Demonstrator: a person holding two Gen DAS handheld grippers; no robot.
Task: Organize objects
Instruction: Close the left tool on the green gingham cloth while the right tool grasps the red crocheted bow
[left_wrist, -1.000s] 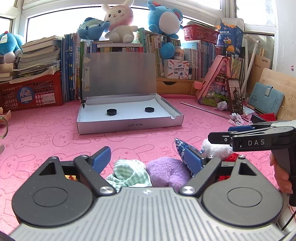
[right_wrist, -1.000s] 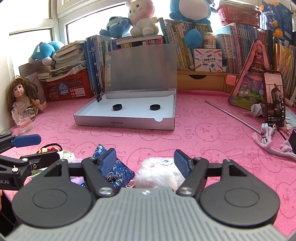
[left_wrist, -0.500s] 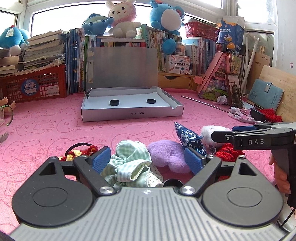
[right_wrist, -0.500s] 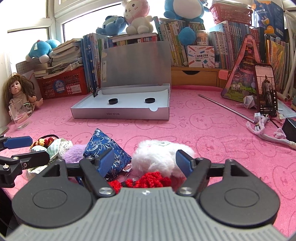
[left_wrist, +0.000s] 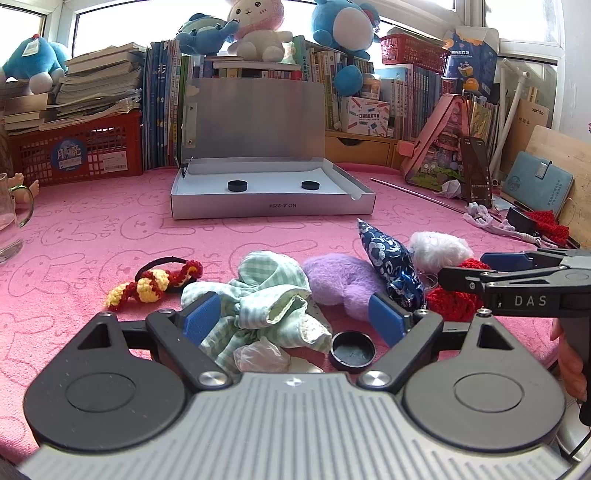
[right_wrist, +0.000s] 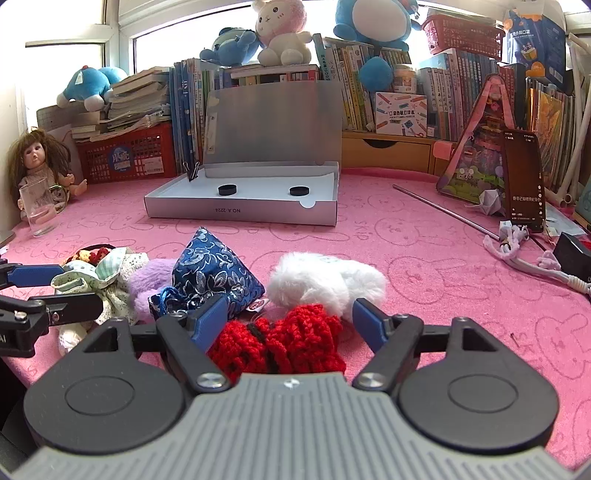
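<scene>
Left wrist view: the left gripper (left_wrist: 297, 317) has come lower and closer to the heap than a second ago, so the green-and-white checked cloth bundle (left_wrist: 266, 295) now fills the gap between its wide-open blue pads, with nothing pressed. A small round black cap (left_wrist: 352, 350), hidden before, shows just inside the right pad. Beside the bundle lie a purple plush piece (left_wrist: 340, 280), a blue floral cloth pouch (left_wrist: 391, 258) and a red-and-yellow crocheted hair tie (left_wrist: 155, 282) on the pink rabbit-print mat (left_wrist: 92, 236).

In the right wrist view, the right gripper (right_wrist: 286, 319) has likewise dropped toward the pile; its jaws are opening, and a red knitted piece (right_wrist: 280, 343) now sits between them, untouched as far as can be seen, with a white fluffy plush (right_wrist: 325, 280) just behind.

The open silver-grey cardboard box (left_wrist: 273, 210) stands well apart, holding only two black discs. Both hands appear to be lining up grasps, so the sorting has probably barely begun.
</scene>
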